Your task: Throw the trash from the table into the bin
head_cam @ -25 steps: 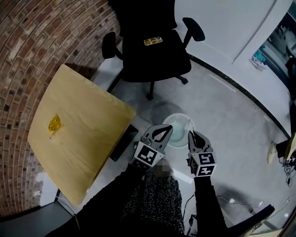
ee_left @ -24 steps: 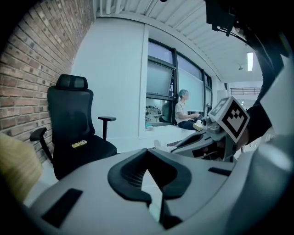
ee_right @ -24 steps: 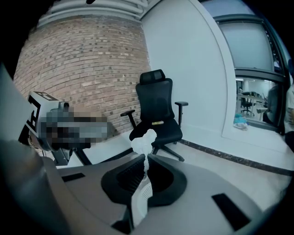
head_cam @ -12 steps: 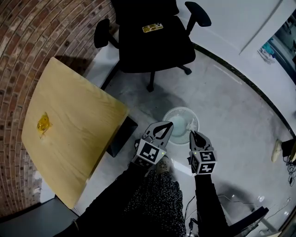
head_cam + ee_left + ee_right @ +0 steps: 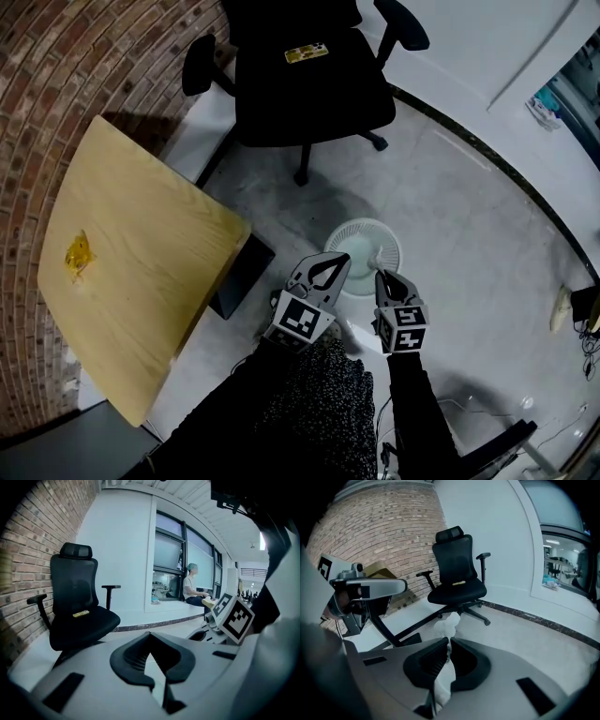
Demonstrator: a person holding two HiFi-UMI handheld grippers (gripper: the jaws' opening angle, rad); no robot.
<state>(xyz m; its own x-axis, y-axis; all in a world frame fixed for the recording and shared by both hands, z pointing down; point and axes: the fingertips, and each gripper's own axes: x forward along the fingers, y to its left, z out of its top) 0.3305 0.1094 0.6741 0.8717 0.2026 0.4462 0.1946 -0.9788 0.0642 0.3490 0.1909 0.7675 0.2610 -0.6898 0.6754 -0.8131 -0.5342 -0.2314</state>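
Observation:
A crumpled yellow wrapper [image 5: 78, 253] lies on the wooden table [image 5: 141, 281] at the left. A round white bin [image 5: 364, 225] stands on the floor right of the table. My right gripper [image 5: 380, 276] hangs at the bin's near edge, shut on a white tissue [image 5: 447, 623] that sticks out past its tips [image 5: 449, 641]. My left gripper [image 5: 342, 259] is beside it, over the bin's left rim. Its tips [image 5: 150, 633] meet with nothing between them.
A black office chair [image 5: 309, 84] with a small yellow item [image 5: 307, 53] on its seat stands beyond the bin. A dark box [image 5: 239, 277] sits under the table's corner. A brick wall runs behind the table. Cables [image 5: 586, 342] lie at the right edge.
Both grippers have sunk lower beside the bin, the right one still holding the tissue. The head view has shifted, so the table and wrapper sit further left.

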